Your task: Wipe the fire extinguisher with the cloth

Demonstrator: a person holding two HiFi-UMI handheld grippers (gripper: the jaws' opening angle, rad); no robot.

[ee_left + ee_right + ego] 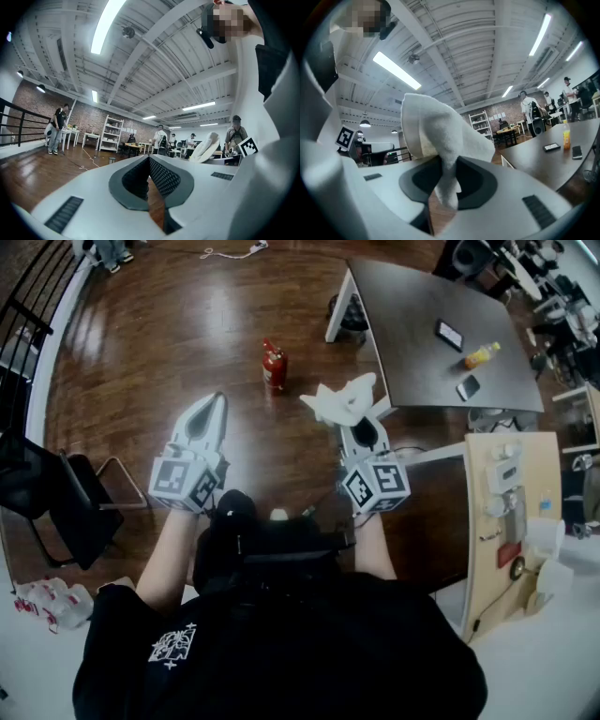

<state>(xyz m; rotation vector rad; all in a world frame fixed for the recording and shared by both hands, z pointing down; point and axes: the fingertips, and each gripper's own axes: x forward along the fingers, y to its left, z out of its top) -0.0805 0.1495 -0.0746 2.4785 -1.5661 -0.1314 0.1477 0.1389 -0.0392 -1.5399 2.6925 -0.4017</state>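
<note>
The right gripper [353, 418] clamps its fingers on the cloth [339, 397] (white, bunched); the left gripper [218, 401] has its fingers pressed together, empty. The fire extinguisher [274, 367] stands on the floor [178, 334] at twelve o'clock, apart from both.

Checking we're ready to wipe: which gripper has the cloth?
The right gripper, jaws shut on the white cloth; the left gripper has jaws together, empty.

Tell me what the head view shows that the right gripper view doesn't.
Only the head view: the red fire extinguisher standing on the wooden floor. Only the right gripper view: the ceiling lights and the shelving. Both: the cloth pinched in the right gripper, and the dark table with its orange bottle.
</note>
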